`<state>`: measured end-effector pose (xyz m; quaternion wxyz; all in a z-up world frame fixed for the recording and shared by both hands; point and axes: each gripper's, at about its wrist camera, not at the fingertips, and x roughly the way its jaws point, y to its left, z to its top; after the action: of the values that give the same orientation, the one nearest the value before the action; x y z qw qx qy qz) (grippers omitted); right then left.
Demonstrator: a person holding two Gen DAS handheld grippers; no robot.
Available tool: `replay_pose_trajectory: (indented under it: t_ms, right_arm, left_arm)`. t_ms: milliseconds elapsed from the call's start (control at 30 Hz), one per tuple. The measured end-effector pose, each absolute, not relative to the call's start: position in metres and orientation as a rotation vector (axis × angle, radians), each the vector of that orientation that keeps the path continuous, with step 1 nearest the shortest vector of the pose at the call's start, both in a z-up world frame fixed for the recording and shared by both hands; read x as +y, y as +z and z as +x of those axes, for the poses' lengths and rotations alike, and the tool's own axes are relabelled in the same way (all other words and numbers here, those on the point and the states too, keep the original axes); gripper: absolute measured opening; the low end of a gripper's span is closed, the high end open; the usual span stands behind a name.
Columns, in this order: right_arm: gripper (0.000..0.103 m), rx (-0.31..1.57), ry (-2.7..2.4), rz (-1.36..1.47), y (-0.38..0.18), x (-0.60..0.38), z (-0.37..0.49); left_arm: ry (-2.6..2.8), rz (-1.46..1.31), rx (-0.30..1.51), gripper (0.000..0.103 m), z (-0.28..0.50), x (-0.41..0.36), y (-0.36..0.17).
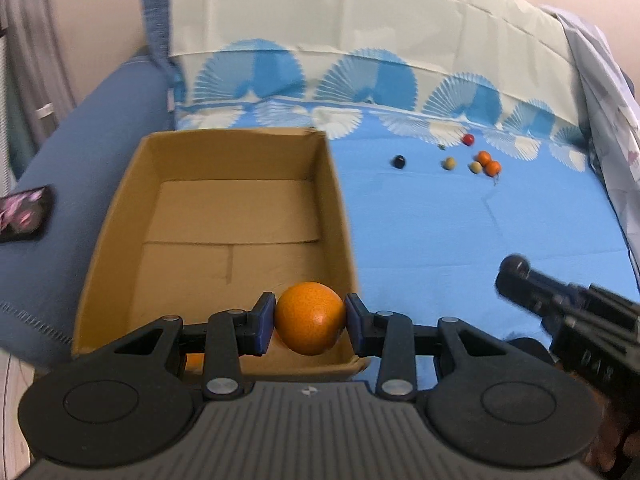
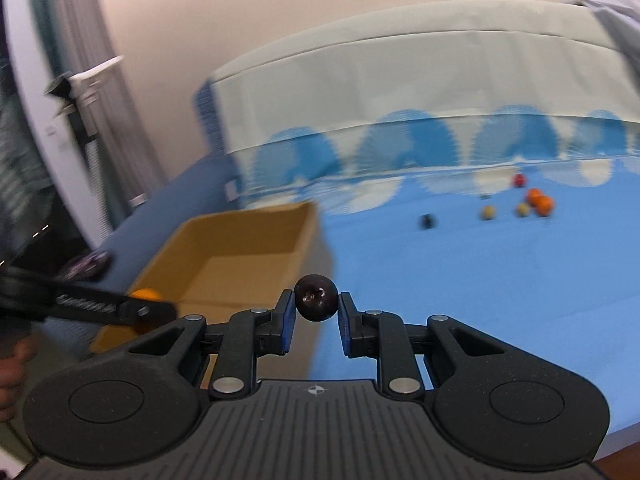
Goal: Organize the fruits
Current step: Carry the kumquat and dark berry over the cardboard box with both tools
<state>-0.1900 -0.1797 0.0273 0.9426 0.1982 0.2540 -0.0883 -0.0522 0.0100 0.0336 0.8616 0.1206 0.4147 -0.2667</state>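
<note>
covering the bed, a blue sheet; left fingers clamp an orange, right fingers a dark fruit.

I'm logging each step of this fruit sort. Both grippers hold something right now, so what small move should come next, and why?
Probably open the left gripper to drop the orange into the cardboard box. It already hangs over the box's near edge, above the bare floor. The right gripper, gripping the dark fruit, is still beside the box, over the blue sheet.
</note>
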Motion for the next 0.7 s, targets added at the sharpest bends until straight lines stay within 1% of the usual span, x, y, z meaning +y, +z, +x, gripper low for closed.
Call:
replay_pose_trajectory:
  t_ms: [167,333,700]
  right_arm:
    - [0.024,0.537,-0.109,0.370,0.038,-0.128,-0.194]
    - [0.024,0.535,-0.081,0.332,0.047,-0.097,-0.196]
    - [0.024,0.538,-0.079,0.299,0.055,-0.080,-0.200]
  left_arm:
    - [-0.528,0.202,0.846,0.042,-0.065,0.057,0.041]
    - [-0.511,0.169,0.821,0.041,-0.078,0.090,0.045]
    - [-0.510,0.113,0.804,0.042,-0.078,0.109,0.048]
